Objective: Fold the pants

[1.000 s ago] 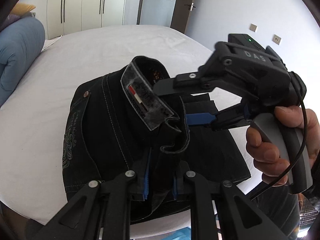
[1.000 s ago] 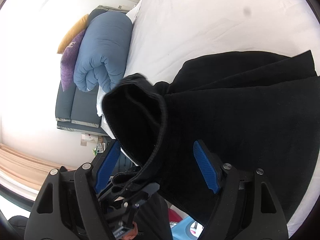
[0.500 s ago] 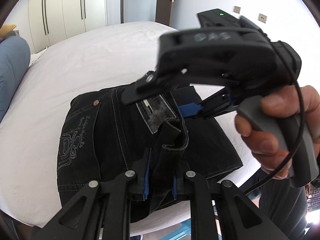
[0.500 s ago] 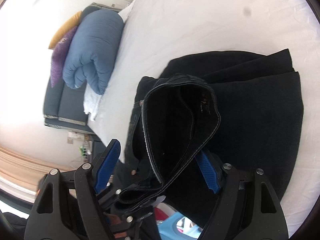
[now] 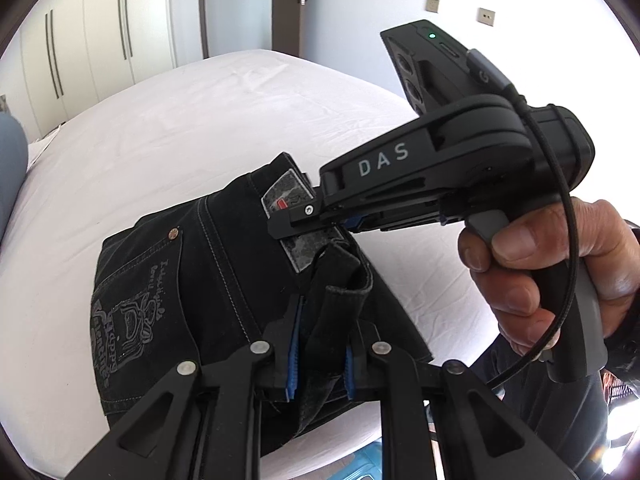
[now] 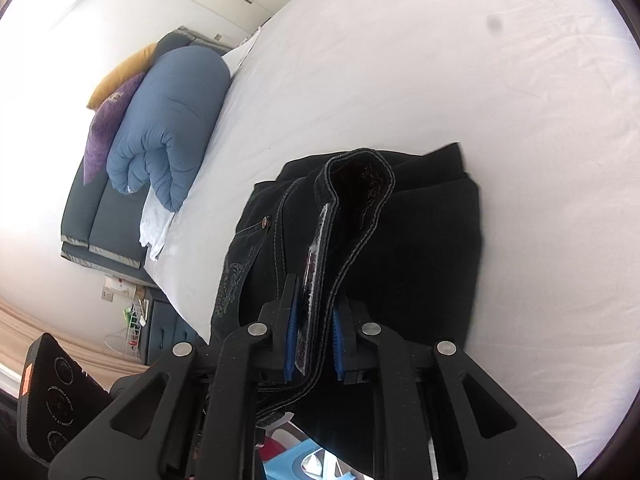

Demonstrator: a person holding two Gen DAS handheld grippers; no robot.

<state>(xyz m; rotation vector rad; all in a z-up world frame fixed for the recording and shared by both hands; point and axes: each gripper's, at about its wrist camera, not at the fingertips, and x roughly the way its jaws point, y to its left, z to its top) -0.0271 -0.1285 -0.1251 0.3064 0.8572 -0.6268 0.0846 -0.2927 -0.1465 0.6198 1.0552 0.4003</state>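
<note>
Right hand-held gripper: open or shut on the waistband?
Shut on it. The right hand-held gripper has just closed, its blue pads pressing both sides of the black pants waistband with its patch.

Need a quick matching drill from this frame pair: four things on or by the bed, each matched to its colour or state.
Column 1:
1. pants
2. rolled duvet
3. bed sheet
4. right gripper

Column 2:
A. white, spread flat
B. blue, bundled at the head of the bed
C. black denim, folded on the sheet near its edge
D. jaws just closed, blue pads clamped on the waistband

Pairs: 1-C, 2-B, 3-A, 4-D
</note>
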